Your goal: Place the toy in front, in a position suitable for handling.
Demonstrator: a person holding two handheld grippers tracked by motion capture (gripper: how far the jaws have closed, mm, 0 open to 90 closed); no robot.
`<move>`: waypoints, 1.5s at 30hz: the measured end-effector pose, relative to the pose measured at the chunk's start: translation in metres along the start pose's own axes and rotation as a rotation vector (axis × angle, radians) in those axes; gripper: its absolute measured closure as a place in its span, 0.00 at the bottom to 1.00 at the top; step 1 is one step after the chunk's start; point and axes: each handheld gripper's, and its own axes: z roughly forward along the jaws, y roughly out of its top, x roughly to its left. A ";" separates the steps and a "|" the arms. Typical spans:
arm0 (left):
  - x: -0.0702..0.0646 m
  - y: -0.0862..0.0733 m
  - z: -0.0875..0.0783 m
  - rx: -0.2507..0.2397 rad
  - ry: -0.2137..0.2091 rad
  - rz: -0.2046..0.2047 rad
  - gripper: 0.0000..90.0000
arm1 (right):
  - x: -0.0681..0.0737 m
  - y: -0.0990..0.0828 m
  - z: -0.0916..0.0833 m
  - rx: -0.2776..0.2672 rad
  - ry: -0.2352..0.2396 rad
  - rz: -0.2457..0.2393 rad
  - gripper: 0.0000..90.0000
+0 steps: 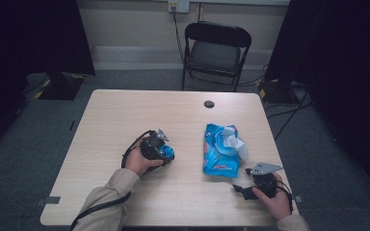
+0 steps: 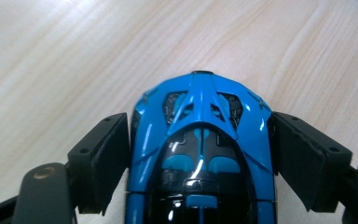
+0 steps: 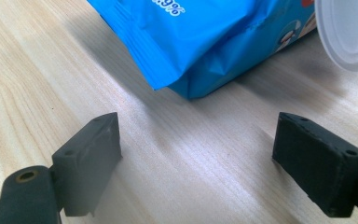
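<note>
A glossy blue and black toy car (image 2: 200,154) sits between the two jaws of my left gripper (image 2: 199,140), which press on its sides. In the high view this gripper (image 1: 165,151) rests on the table left of centre with the car (image 1: 168,153) in it. A blue pack of wet wipes (image 1: 219,151) lies right of centre, its white lid (image 1: 233,139) flipped open and a wipe sticking up. My right gripper (image 1: 241,180) is open just in front of the pack's near end. The pack's corner (image 3: 191,42) lies a short way beyond this gripper (image 3: 200,140), whose jaws hold nothing.
The light wooden table (image 1: 125,115) has a dark cable hole (image 1: 209,104) near its far edge. A black folding chair (image 1: 215,50) stands behind it. Cables trail from both grippers over the near edge.
</note>
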 end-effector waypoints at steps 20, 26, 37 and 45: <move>0.008 -0.032 -0.057 -0.103 -0.055 -0.022 0.18 | 0.000 0.000 0.000 0.000 0.000 0.000 0.16; 0.011 -0.066 -0.070 -0.103 -0.044 -0.047 0.18 | 0.000 0.000 0.000 0.000 0.000 0.000 0.16; 0.001 -0.098 -0.054 -0.124 -0.025 -0.039 0.17 | 0.000 0.000 0.000 0.001 -0.001 0.002 0.16; 0.002 -0.100 -0.040 -0.150 -0.023 -0.047 0.18 | 0.000 0.000 0.000 0.001 -0.001 0.003 0.15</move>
